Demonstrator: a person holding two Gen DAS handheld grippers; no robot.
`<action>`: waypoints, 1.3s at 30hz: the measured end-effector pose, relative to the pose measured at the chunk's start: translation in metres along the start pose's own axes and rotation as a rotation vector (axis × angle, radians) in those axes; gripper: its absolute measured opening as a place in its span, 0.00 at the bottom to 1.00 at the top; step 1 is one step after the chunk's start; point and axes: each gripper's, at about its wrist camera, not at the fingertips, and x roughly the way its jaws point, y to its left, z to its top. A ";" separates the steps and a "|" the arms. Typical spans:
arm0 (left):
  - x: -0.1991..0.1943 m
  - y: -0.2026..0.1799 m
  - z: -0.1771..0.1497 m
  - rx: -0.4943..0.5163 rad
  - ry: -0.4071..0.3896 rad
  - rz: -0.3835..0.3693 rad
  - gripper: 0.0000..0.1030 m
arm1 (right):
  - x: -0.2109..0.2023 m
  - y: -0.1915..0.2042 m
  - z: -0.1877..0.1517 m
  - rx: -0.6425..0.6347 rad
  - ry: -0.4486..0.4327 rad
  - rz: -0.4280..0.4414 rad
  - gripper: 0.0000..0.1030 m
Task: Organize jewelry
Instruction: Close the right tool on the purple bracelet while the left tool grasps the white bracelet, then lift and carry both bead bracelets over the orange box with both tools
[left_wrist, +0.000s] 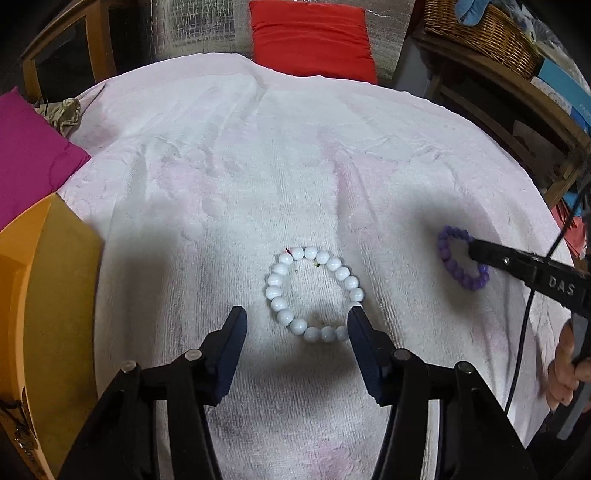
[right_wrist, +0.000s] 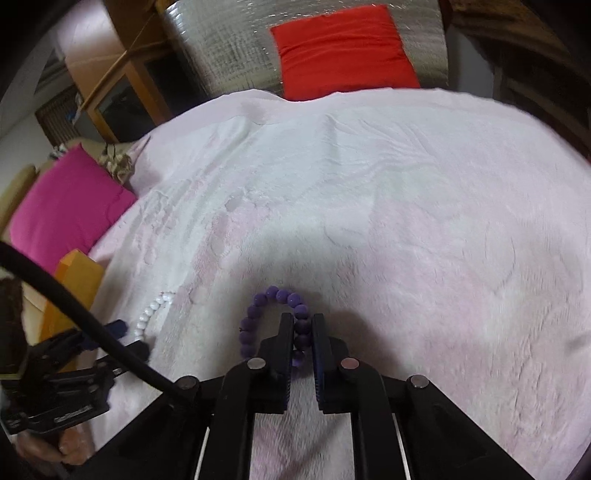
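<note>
A white bead bracelet (left_wrist: 314, 293) lies flat on the pale towel (left_wrist: 258, 166). My left gripper (left_wrist: 297, 317) is open just in front of it, its right fingertip at the bracelet's near right edge. A purple bead bracelet (left_wrist: 460, 258) lies to the right. My right gripper (right_wrist: 303, 323) is shut on one side of the purple bracelet (right_wrist: 273, 317), which rests on the towel (right_wrist: 406, 203). The right gripper also shows in the left wrist view (left_wrist: 476, 254). The white bracelet (right_wrist: 153, 310) and left gripper (right_wrist: 125, 338) show at the left of the right wrist view.
An orange box (left_wrist: 40, 295) stands at the towel's left edge. A magenta cushion (left_wrist: 29, 158) lies at the far left and a red cushion (left_wrist: 312, 37) beyond the far edge. A wooden shelf with a wicker basket (left_wrist: 487, 33) is at the far right.
</note>
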 end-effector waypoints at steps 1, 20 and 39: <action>-0.002 0.001 0.001 -0.006 0.001 -0.002 0.56 | 0.001 -0.001 -0.001 0.004 0.005 0.006 0.10; 0.007 0.005 0.008 -0.029 -0.005 -0.027 0.09 | 0.009 0.015 0.000 -0.051 -0.001 -0.008 0.11; -0.056 0.013 -0.001 0.001 -0.140 -0.038 0.09 | -0.035 0.029 0.002 0.007 -0.115 0.210 0.10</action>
